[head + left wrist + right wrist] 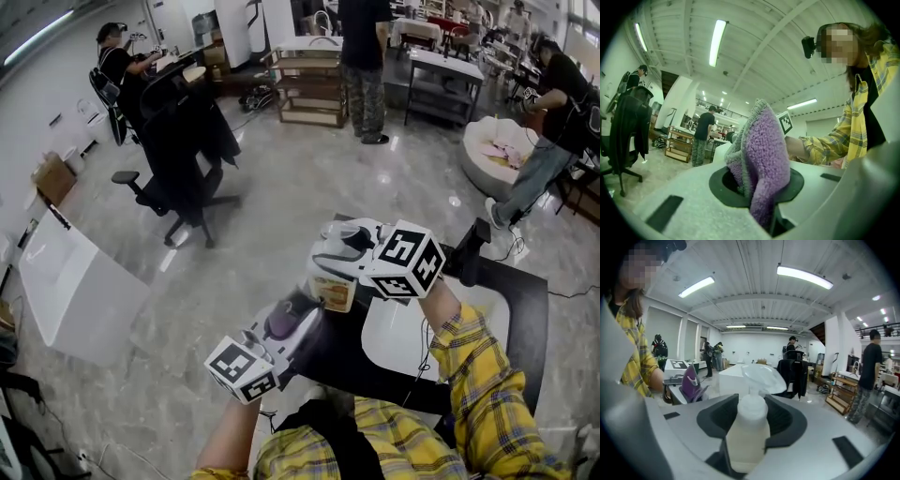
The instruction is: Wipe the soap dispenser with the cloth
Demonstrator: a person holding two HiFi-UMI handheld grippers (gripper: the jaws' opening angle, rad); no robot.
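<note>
My left claw (292, 323) is clamped shut on the cloth (761, 154). The purple pile bunches up out of the jaws in a thick fold, so there is a soft pad sticking out to rub with. My right claw (339, 272) is closed on the soap dispenser (747, 434), its pads pressing the pale body from both sides. The pump head rises free above them. I hold the bottle in the air over the dark counter (525, 300), not standing on it, which I judge lets me turn any face toward the cloth.

The two claws are near each other but apart, and cloth and bottle do not touch. Nothing lies between them. The real obstacle is my own grip: the jaws cover the bottle's lower sides, so only the neck, the pump and the front are open to wiping.

Farther off stands an office chair (183, 141) draped with a black jacket. Beyond it are a wooden shelf (309, 89) and a standing person (361, 66), all well clear of my work.
</note>
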